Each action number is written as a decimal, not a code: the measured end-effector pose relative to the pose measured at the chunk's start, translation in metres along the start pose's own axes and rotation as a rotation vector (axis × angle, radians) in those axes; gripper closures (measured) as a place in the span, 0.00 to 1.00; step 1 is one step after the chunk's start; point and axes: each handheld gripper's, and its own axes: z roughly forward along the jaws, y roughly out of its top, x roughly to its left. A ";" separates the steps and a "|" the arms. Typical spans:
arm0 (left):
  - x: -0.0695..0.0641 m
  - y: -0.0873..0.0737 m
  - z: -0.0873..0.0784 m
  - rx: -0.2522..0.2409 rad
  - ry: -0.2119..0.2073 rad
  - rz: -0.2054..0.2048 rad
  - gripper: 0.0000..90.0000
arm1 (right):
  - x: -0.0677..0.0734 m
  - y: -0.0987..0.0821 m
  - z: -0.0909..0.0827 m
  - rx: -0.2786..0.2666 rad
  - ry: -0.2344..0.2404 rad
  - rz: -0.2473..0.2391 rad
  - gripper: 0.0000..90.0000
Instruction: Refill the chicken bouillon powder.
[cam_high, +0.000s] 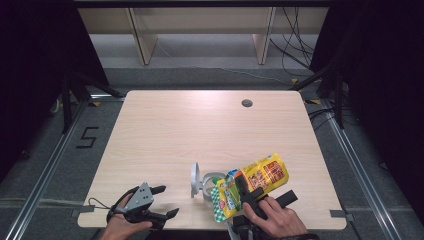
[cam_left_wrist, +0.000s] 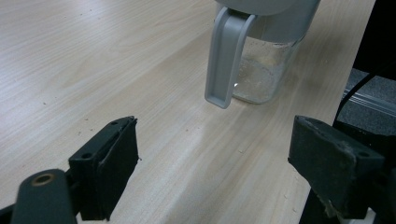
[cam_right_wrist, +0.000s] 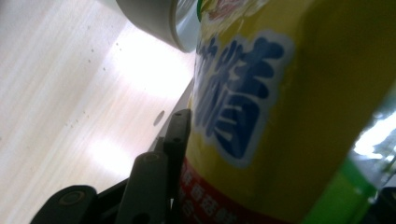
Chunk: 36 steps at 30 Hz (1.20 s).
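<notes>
A clear container with a grey rim and a raised grey lid stands near the table's front edge. In the left gripper view its grey handle hangs down over the clear body, which holds a little pale grain. My right gripper is shut on a yellow snack bag, which is tilted with its green-and-white end beside the container. One black finger presses the bag. My left gripper stands open to the left of the container, its jaws wide apart with nothing between them.
The wooden table has a round cable hole at the back right. Black frame legs and cables stand on the grey floor around it. A pale shelf unit stands behind.
</notes>
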 end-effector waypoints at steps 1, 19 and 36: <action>0.000 0.000 0.000 0.000 0.000 0.000 0.17 | -0.001 0.000 0.000 0.004 0.007 -0.018 0.72; 0.001 0.000 -0.001 -0.003 0.002 0.014 0.17 | -0.001 -0.002 -0.003 -0.011 0.010 -0.047 0.72; 0.002 0.000 0.000 0.005 0.006 -0.002 0.17 | -0.001 -0.008 -0.003 -0.014 0.018 -0.106 0.72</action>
